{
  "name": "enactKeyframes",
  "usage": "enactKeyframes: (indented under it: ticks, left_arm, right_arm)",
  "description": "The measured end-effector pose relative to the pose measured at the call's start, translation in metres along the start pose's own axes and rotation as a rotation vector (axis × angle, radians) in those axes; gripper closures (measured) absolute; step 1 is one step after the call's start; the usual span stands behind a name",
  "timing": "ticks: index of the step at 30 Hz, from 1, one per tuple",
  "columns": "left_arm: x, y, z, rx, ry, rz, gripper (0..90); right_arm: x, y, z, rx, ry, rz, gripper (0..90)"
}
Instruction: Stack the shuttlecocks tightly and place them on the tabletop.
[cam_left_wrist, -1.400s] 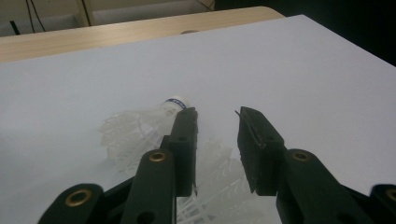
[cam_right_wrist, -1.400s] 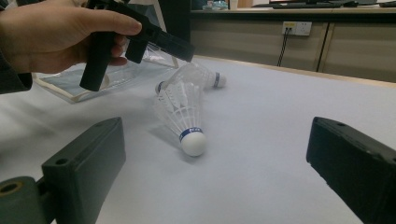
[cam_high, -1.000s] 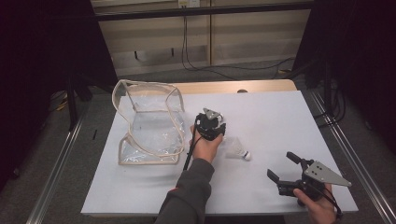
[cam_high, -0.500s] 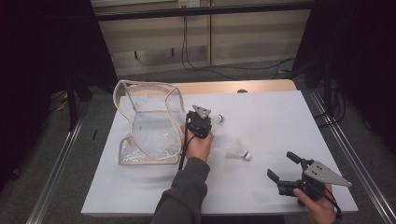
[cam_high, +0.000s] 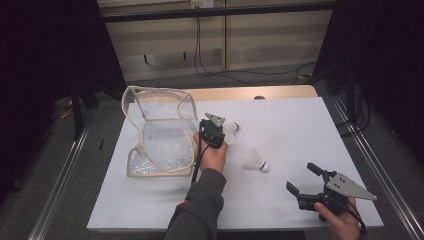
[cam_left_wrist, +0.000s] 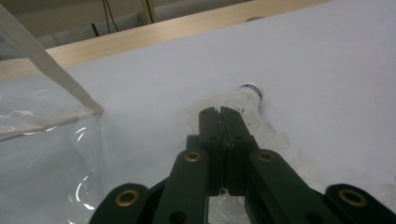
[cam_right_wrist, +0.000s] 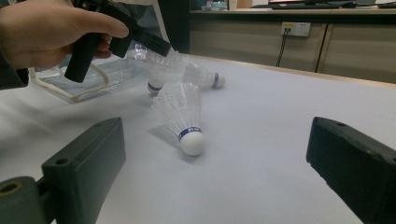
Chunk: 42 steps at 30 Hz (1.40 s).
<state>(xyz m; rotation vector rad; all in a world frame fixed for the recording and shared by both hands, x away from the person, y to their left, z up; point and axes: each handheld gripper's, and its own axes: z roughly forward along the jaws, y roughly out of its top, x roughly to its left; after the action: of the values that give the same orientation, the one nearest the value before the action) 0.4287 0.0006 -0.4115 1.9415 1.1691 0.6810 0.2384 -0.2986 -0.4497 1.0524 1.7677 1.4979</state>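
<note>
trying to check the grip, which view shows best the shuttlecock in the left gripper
The left gripper view: the left gripper has its jaws shut on the shuttlecock feathers. The high view shows its cork; the right gripper view shows it farther off.

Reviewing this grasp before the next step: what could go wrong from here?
1. The left gripper is shut on the far shuttlecock by its thin feather skirt; the feathers may crush or slip out.
2. A second one seems to lie right beside it, so lifting could drag it along.
3. The clear bag is soft; its rim may snag the skirt.
</note>
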Motion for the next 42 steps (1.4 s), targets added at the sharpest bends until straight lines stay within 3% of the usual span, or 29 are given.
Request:
enactKeyframes:
  ticks: [4,12,31,42]
  left_arm:
    - [-0.001,0.000,0.001,-0.001,-0.016,-0.003,86.0]
    - [-0.008,0.001,0.004,-0.029,-0.097,-0.011,75.4]
    - [-0.016,0.000,0.010,-0.028,-0.148,-0.016,66.9]
    - [-0.016,-0.001,0.012,-0.011,-0.154,-0.004,68.8]
  right_arm:
    - [0.000,0.000,0.000,-0.002,0.000,0.001,4.0]
    - [0.000,0.000,0.001,0.004,0.003,-0.001,4.0]
    - [0.000,0.000,0.001,0.005,0.005,0.001,4.1]
    - [0.000,0.000,0.001,0.005,0.005,0.000,4.1]
